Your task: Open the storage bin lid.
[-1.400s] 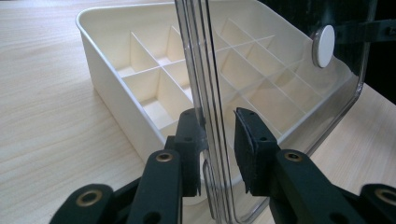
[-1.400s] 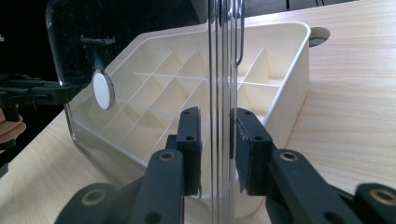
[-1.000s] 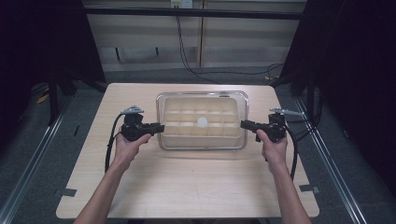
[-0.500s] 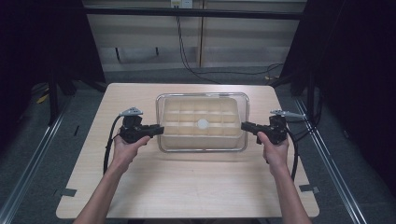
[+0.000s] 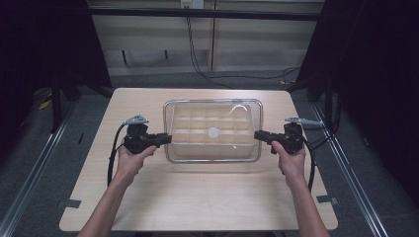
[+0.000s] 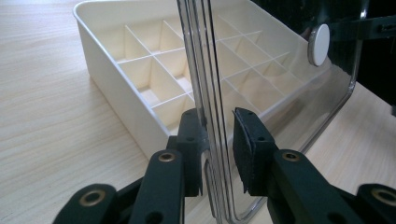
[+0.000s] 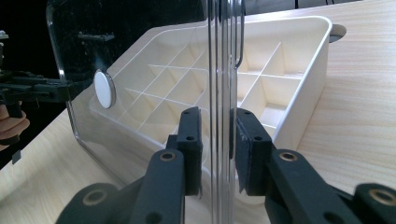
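A clear plastic lid (image 5: 197, 148) with a white round knob (image 5: 213, 132) hangs level over a cream tray (image 5: 170, 111) divided into several compartments. My left gripper (image 5: 168, 139) is shut on the lid's left edge, my right gripper (image 5: 257, 135) on its right edge. In the left gripper view the lid (image 6: 289, 102) runs edge-on between the jaws (image 6: 217, 126), a little apart from the tray (image 6: 116, 93). The right gripper view has the lid (image 7: 140, 70) edge-on between its jaws (image 7: 217, 123), with the tray (image 7: 303, 107) beside it and the knob (image 7: 103, 88) farther off.
The tray sits in the far middle of a light wooden table (image 5: 197, 197). Bare wood lies between the tray and the near edge. Black cables trail from both grippers. Dark floor and metal rails (image 5: 39, 163) flank the table.
The lid and both grippers have drifted very slightly toward the near edge. Both grips are unchanged.
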`<move>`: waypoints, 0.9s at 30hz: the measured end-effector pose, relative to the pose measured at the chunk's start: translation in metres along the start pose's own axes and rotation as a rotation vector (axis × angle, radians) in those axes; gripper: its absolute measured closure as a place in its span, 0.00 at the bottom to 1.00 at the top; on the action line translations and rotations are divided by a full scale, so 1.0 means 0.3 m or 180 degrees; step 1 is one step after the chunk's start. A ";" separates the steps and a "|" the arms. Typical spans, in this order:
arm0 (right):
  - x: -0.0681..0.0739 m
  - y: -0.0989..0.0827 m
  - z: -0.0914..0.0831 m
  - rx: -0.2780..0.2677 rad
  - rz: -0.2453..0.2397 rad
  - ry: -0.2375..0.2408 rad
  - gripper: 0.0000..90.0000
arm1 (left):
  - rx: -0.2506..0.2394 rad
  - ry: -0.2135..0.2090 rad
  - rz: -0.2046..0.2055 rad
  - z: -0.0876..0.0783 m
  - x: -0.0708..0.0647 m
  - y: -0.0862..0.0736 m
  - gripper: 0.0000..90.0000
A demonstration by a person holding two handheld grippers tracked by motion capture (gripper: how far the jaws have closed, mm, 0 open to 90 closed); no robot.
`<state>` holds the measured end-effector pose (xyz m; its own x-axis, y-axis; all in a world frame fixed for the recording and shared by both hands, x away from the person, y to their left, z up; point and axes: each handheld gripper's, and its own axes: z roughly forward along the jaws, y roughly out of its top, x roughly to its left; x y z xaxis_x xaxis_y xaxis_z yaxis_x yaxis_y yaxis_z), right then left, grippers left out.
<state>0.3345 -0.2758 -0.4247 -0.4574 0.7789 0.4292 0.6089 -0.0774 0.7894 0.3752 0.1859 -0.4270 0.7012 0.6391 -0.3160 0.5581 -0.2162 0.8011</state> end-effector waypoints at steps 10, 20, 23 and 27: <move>0.019 -0.004 -0.041 0.0028 -0.0050 -0.0021 0.82 | 0.0055 0.0016 0.0107 -0.013 -0.034 0.002 0.81; 0.045 -0.011 -0.054 0.0079 -0.0079 -0.0005 0.82 | 0.0058 0.0033 0.0149 -0.036 -0.044 -0.001 0.81; 0.048 -0.012 -0.055 0.0077 -0.0096 -0.0001 0.82 | 0.0064 0.0018 0.0125 -0.043 -0.043 -0.006 0.81; 0.060 -0.012 -0.059 0.0090 -0.0088 0.0039 0.83 | 0.0084 0.0011 0.0160 -0.055 -0.042 -0.002 0.82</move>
<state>0.3127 -0.2725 -0.4121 -0.4821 0.7728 0.4128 0.6139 -0.0382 0.7885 0.3588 0.1902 -0.4151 0.7270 0.6296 -0.2739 0.5338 -0.2674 0.8022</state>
